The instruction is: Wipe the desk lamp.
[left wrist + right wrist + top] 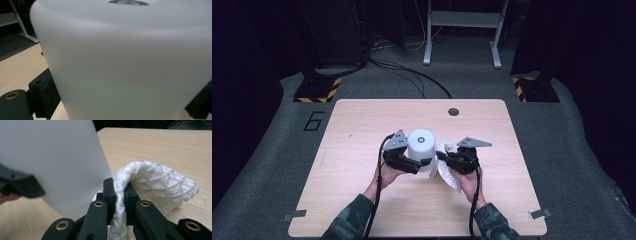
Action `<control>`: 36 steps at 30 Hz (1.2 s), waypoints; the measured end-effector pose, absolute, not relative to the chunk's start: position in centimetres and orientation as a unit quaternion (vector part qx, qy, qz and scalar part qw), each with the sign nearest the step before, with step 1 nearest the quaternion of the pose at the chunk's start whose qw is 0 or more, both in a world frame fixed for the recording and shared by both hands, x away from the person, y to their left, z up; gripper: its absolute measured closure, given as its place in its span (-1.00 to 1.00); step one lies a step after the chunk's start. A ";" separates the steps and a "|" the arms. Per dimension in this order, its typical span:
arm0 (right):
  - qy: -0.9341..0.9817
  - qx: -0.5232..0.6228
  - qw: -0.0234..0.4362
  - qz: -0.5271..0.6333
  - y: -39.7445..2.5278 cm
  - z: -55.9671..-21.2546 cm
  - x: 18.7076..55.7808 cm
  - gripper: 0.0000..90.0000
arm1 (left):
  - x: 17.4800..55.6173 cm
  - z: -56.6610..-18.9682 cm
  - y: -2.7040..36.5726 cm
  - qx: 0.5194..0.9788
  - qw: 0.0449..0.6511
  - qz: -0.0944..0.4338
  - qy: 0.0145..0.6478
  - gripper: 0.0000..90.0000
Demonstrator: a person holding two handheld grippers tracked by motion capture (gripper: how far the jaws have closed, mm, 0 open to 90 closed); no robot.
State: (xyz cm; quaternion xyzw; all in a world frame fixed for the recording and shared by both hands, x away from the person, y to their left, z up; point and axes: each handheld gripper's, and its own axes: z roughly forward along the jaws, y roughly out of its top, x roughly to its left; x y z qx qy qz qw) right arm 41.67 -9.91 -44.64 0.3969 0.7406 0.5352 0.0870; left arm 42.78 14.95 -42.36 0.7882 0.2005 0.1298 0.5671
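- Dark carpet surrounds the pale wooden table I'm working over; cables run across the floor beyond it, and a grey "6" is marked on the carpet by the table's left edge.
- A round cable hole sits near the table's far edge, well apart from my grippers.
- Near the table's middle stands the white cylinder, upright, with a small dark ring at the centre of its top.
- My left gripper is against the cylinder's left side. In the left gripper view the cylinder's wall sits between the two black jaws, one at each lower corner, so I read the jaws as clamped around it.
- My right gripper is just to the right of the cylinder, jaws pointing towards it.
- In the right gripper view its jaws are pinched together on a fold of the white knitted cloth, which humps up and drapes to the right onto the wood.
- From the high view that cloth lies right beside the cylinder's base, partly under my right hand.
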 end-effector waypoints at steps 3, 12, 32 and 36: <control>0.749 0.392 0.085 0.527 -9.7 -45.2 41.1 0.88 | 42.8 -42.3 15.0 0.787 0.568 0.131 0.204 -0.81; 0.759 0.377 0.081 0.526 -9.1 -45.5 39.9 0.88 | 43.0 -42.1 15.3 0.782 0.570 0.137 0.210 -0.80; 0.764 0.332 0.083 0.548 -7.3 -44.7 37.7 0.88 | 43.5 -41.8 15.4 0.774 0.573 0.143 0.228 -0.81; 0.766 0.325 0.080 0.549 -7.2 -44.6 37.5 0.88 | 43.4 -41.8 15.3 0.773 0.574 0.142 0.230 -0.81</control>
